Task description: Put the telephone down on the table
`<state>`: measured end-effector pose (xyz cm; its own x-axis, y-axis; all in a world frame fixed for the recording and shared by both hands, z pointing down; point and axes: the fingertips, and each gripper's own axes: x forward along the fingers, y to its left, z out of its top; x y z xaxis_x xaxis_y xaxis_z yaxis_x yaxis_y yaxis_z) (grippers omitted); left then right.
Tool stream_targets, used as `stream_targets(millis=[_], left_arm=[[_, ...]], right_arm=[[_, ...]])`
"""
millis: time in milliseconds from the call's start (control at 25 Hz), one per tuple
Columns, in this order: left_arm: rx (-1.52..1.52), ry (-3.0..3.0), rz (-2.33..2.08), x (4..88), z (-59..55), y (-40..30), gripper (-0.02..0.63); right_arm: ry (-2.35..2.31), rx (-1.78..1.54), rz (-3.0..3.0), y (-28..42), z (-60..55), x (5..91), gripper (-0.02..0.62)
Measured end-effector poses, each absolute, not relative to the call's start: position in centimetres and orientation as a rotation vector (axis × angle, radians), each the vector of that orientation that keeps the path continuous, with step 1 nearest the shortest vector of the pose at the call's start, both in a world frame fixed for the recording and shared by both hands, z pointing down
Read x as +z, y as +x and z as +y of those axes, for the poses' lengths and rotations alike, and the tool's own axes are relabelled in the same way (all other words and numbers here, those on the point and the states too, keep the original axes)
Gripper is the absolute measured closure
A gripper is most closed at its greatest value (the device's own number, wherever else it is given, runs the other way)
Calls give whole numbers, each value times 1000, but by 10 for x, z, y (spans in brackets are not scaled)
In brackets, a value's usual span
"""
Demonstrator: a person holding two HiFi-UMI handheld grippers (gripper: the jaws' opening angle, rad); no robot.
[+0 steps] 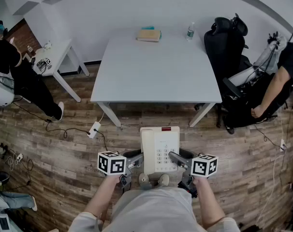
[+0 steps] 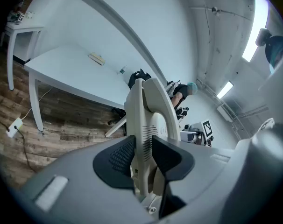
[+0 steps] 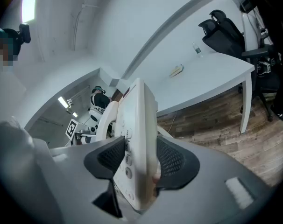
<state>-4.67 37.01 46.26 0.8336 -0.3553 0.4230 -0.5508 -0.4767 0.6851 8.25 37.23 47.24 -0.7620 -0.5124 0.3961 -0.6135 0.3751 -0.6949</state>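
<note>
Our left tongs [image 1: 137, 161] and right tongs [image 1: 178, 160] each clamp a long side of the telephone [image 1: 159, 150]; the tabletop [image 1: 156, 76] lies straight ahead, along its long axis.

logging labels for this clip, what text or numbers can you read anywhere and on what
"3", "9", "#": buttons on the telephone, right gripper view, faint.
Other keypad figures, head view: too small to read.
Print on the telephone's side, left gripper view: blurred.
Bottle label: too small to read.
Marker cubes: square patterns only, no words.
</note>
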Motion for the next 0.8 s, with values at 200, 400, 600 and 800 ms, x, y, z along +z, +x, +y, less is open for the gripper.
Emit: stream_targets(millis=[200, 400, 600, 800], left_arm=[[276, 2113, -663, 465, 370, -45, 475], [281, 2115, -664, 464, 368, -45, 474], [274, 2116, -664, 463, 370, -44, 474], [282, 2117, -663, 463, 369, -46, 474]], right_arm=[[1026, 1345, -2509, 84, 372, 474, 374], [1020, 1346, -2509, 84, 372, 474, 374], [1020, 1328, -2511, 85, 373, 473, 373], [1017, 1332, -2504, 82, 372, 474, 373]])
